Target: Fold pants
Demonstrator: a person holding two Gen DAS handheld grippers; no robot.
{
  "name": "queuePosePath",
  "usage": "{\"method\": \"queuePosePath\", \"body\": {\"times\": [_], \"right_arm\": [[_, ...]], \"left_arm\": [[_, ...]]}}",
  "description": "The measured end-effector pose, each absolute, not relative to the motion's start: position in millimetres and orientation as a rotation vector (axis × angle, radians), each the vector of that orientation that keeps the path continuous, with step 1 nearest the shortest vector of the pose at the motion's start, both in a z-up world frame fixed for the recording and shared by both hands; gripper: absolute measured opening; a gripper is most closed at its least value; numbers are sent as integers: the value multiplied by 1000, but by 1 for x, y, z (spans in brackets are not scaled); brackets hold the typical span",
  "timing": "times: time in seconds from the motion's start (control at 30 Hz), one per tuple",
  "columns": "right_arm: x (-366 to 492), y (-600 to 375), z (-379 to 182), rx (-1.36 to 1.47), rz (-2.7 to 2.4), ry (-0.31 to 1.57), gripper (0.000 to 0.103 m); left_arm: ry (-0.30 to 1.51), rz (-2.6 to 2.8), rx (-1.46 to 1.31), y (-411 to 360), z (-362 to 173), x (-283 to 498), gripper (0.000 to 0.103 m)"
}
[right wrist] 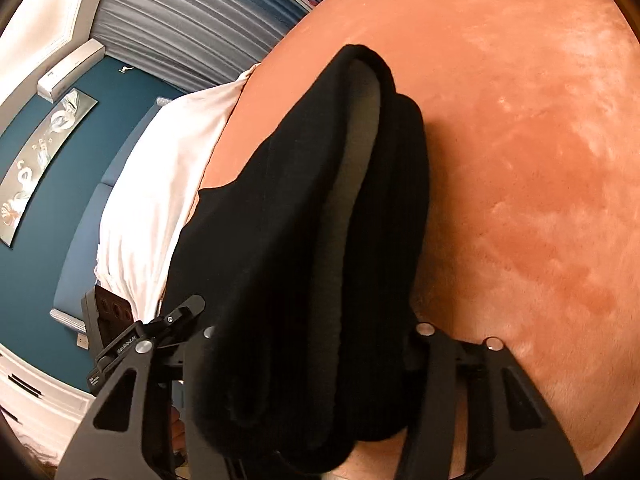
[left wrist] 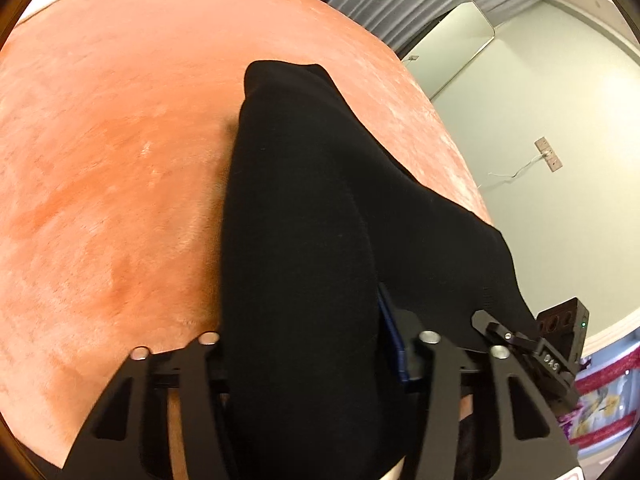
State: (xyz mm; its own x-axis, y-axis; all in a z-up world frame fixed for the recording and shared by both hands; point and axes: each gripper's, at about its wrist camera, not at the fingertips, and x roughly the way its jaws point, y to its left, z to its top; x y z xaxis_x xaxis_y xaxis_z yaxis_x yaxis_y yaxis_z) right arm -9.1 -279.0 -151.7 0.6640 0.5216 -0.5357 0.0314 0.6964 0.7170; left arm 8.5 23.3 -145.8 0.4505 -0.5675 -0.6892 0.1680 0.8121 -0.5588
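Note:
The black pants [left wrist: 312,208] hang and drape over an orange plush bed cover [left wrist: 104,152]. In the left wrist view they fill the space between my left gripper's fingers [left wrist: 394,344], which are shut on the fabric. In the right wrist view the pants [right wrist: 320,216] show a grey inner lining and run down between my right gripper's fingers [right wrist: 424,344], shut on the cloth. The other gripper shows at the edge of each view, at right [left wrist: 516,340] and at left [right wrist: 152,340]. Both fingertip pairs are mostly hidden by fabric.
The orange cover [right wrist: 540,160] spreads wide on the bed. A white sheet [right wrist: 160,200] lies at the bed's edge. A pale wall [left wrist: 540,140] with a socket strip and grey curtains [right wrist: 192,20] stand beyond. A teal wall [right wrist: 60,208] is at left.

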Motion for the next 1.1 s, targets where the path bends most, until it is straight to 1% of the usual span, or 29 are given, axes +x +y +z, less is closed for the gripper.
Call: {"method": "queuePosePath", "body": {"times": [0.17,0.3,0.43,0.5,0.53,0.57,0.6,0.63,0.7,0.73,0.77,0.8,0.83,0.87,0.93,1.1], "right_arm": [[-14,-269,-133,728,317,793,41],[-27,-264,-116,682,335,794,40],[-39,-266,-126,688,333,831,40],[-40,-269,-140,717,321,853,41],[-40,-270,-145,736,321,856,42],[-39,-273,-151,770,327,856,43],[-38,-277,-156,804,334,852,45],[-37,-278,-159,820,339,850,46],[-37,-281,-162,822,342,846,46],[-38,-281,-160,812,339,845,45],[-40,-278,-155,783,330,838,44],[-42,-275,-149,757,326,828,41],[-44,-271,-141,726,327,816,40],[-47,-267,-127,691,335,794,39],[-49,-263,-105,660,358,755,38],[-36,-263,-30,560,422,628,38]], "left_arm": [[977,-479,-423,17,-128,2,30],[983,-501,-417,16,-116,-7,29],[1018,-512,-431,18,-124,-15,30],[1027,-502,-430,16,-130,-17,31],[1031,-499,-431,15,-133,-17,35],[1035,-484,-427,15,-136,-15,44],[1042,-474,-430,14,-140,-14,49],[1053,-469,-436,15,-144,-12,58],[1053,-463,-467,17,-150,-10,60],[1048,-464,-461,17,-149,-11,56],[1041,-461,-441,15,-147,-12,47],[1022,-459,-411,13,-140,-15,41],[1002,-466,-391,13,-133,-19,32],[978,-482,-378,12,-123,-21,29],[956,-502,-386,12,-108,-22,28],[846,-563,-369,9,-48,-15,28]]}}
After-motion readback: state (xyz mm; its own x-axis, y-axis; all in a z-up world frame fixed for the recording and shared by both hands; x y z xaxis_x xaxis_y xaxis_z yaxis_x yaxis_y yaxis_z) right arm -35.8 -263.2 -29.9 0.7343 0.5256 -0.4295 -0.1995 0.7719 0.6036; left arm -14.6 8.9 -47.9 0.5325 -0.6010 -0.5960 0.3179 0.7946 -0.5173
